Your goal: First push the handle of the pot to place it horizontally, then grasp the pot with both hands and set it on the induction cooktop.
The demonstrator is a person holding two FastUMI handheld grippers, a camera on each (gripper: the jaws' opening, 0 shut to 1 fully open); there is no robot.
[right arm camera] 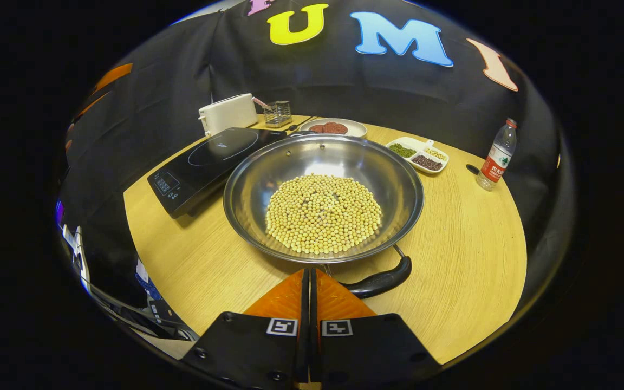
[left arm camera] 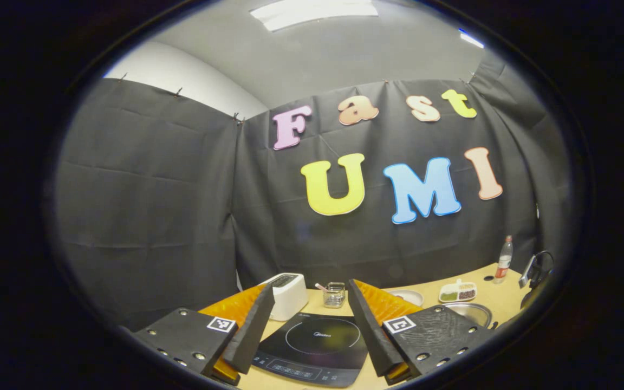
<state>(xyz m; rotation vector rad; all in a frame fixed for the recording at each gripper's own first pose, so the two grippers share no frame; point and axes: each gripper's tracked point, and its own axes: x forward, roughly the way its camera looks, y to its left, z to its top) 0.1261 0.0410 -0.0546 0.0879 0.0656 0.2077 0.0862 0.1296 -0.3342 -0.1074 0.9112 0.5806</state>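
Right now my right gripper (right arm camera: 310, 273) has its fingers pressed together on nothing, just beside the black handle (right arm camera: 381, 281) of the shiny round metal pot (right arm camera: 323, 197) full of yellow beans (right arm camera: 323, 213). My left gripper (left arm camera: 307, 295) is spread wide above the flat black induction cooktop (left arm camera: 312, 346) on the round wooden table (right arm camera: 469, 244).

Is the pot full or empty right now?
Partly filled: a flat layer of pale yellow beans covers the pot's bottom, its shiny walls bare above.
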